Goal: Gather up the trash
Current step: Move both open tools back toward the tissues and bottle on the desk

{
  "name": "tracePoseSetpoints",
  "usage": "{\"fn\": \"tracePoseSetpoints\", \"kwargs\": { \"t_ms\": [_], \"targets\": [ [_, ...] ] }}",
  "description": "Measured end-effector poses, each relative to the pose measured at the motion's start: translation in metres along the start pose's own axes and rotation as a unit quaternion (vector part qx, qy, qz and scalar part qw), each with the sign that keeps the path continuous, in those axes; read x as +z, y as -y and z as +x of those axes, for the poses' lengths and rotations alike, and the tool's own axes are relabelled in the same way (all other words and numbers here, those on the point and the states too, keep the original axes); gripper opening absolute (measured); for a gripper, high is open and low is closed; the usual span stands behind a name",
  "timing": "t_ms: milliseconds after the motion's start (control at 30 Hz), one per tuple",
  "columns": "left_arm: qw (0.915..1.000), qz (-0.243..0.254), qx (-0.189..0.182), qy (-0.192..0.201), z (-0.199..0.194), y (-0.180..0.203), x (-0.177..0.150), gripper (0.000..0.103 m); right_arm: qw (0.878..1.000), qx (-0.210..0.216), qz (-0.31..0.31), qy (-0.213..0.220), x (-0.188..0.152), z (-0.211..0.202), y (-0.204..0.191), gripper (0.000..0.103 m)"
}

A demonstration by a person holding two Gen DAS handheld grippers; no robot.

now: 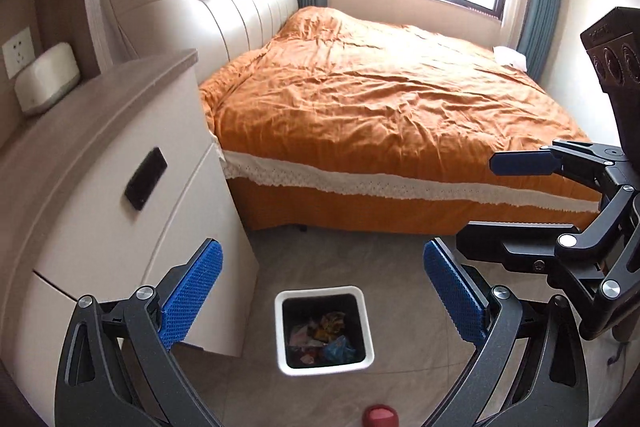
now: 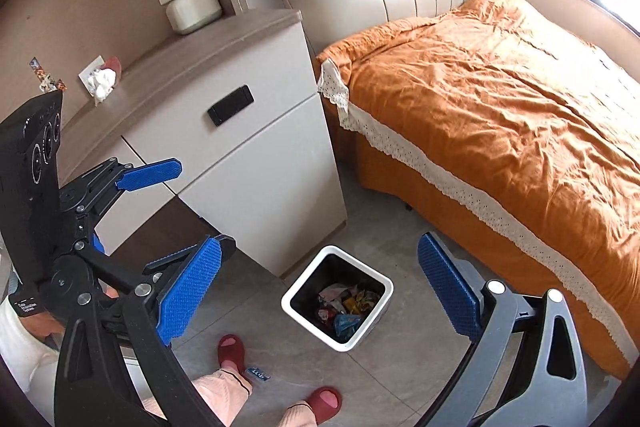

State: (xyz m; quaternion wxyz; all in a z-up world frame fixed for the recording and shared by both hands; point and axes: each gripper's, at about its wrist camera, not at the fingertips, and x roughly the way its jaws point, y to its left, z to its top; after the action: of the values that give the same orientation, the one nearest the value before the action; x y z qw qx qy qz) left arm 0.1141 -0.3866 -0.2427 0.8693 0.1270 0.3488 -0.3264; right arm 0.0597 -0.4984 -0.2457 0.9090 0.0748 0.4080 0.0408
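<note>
A white square trash bin stands on the tiled floor by the nightstand, holding several coloured wrappers. My left gripper hangs above the bin, open and empty. My right gripper is also open with nothing between its blue pads. A crumpled white tissue lies on the nightstand top near the wall. Beside it a printed wrapper sticks up. A small blue wrapper lies on the floor between the person's feet.
The beige nightstand stands left of the bin, with a white box on top. A bed with an orange cover fills the right. Red slippers stand near the bin.
</note>
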Motion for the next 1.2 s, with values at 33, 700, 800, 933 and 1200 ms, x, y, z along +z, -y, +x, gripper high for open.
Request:
{"fn": "tracePoseSetpoints", "kwargs": {
  "t_ms": [33,700,800,933,1200],
  "targets": [
    [1.0,0.003,0.006,0.005,-0.007,0.003,0.004,0.099,1.0,0.004,-0.003,0.007,0.004,-0.007,-0.002,0.098],
    [0.9971,-0.004,0.061,0.046,-0.074,-0.005,0.037,0.099,0.993,0.045,-0.096,0.047,0.058,-0.047,-0.048,0.098],
    [0.9949,-0.013,0.09,0.044,-0.09,-0.025,0.038,0.099,0.99,0.063,-0.114,0.055,0.076,-0.044,-0.066,0.098],
    [0.9893,-0.047,0.131,0.044,-0.113,-0.07,0.035,0.099,0.984,0.096,-0.139,0.064,0.105,-0.033,-0.098,0.098],
    [0.9728,-0.099,0.2,0.062,-0.135,-0.183,0.033,0.099,0.969,0.134,-0.197,0.073,0.167,0.016,-0.179,0.098]
  ]
}}
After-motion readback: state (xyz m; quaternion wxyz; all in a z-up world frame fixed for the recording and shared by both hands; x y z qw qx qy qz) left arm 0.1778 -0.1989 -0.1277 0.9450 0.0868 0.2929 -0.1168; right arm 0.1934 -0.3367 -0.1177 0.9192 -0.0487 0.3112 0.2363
